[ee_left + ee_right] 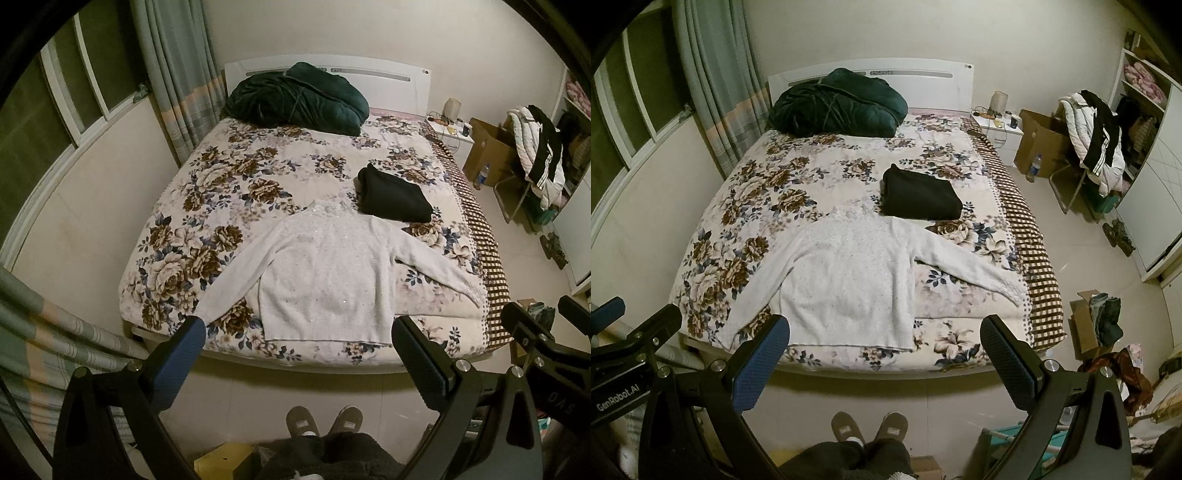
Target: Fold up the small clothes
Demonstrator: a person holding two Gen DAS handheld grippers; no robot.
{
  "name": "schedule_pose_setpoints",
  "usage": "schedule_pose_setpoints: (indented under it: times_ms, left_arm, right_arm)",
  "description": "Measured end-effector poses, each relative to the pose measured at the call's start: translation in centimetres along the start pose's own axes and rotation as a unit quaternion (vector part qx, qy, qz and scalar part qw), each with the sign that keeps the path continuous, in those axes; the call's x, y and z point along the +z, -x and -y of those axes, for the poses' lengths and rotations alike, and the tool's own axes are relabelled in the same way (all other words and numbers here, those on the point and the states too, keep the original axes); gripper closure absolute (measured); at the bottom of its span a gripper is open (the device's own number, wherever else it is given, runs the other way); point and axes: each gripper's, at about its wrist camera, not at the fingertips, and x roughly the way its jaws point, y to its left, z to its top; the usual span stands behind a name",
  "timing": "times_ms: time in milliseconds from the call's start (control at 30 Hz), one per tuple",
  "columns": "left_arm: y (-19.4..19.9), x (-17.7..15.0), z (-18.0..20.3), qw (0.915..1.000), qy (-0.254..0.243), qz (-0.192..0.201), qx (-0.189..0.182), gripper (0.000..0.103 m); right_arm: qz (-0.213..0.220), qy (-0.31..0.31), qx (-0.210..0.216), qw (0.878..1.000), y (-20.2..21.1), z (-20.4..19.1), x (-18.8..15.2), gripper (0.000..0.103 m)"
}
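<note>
Bed [258,155]: floral cover, serves as our folding surface. It fills the view ahead of both pairs of fingers, its near edge just beyond the fingertips.

Dark green bedding [295,98]: heaped at the headboard, far beyond the fingers, out of the working area as we judge it.

White sweater [325,273]: the piece in hand for folding. It lies flat on the near part of the bed, hem toward us, both sleeves spread outward, a layout that we judge suits a sleeve-in fold. In the left wrist view the hem sits between the two fingers and just past their tips, and the near sleeve cuff ends right by the blue pad. In the right wrist view the body lies ahead of the left-hand pad, and the far sleeve runs beyond the right-hand one.

Black folded garment [395,199]: beyond the sweater's shoulder, touching or just beside it; we take it as a finished piece set aside.

Left gripper [297,332]: fingers wide apart, holding nothing, above the floor short of the bed edge.

Right gripper [884,332]: fingers likewise wide apart and empty, held level with the other.

Slippered feet [325,421]: below and between the fingers, on the floor.
</note>
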Motion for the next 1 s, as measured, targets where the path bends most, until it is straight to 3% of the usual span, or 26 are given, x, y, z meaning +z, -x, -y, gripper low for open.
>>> schedule_pose_setpoints:
  times_ms: [467,500,800,867,1000]
  left_arm:
    - [0.4,1.9,-1.0,1.0,0.006,0.004,-0.001,0.0]
    - [0.3,0.2,-0.3,1.0,0.002,0.004,-0.001,0.0]
    - [1.0,1.9,-0.6,1.0,0.005,0.004,-0.002,0.0]
    - [0.4,0.1,-0.4,1.0,0.002,0.005,-0.001,0.0]
    - [0.9,0.8,-0.6,1.0,0.004,0.006,-0.001,0.0]
  right_arm:
    - [0.001,0.001,0.0,1.0,1.0,-0.3,1.1,0.0]
    - [0.001,0.0,0.001,1.0,1.1,-0.4,1.3,0.0]
    - [0.001,0.0,0.001,1.0,1.0,-0.3,0.8,0.0]
    - [0.001,0.001,0.001,1.0,1.2,-0.4,0.9,0.0]
    - [0.001,0.001,0.001,1.0,0.9,-0.1,0.6,0.0]
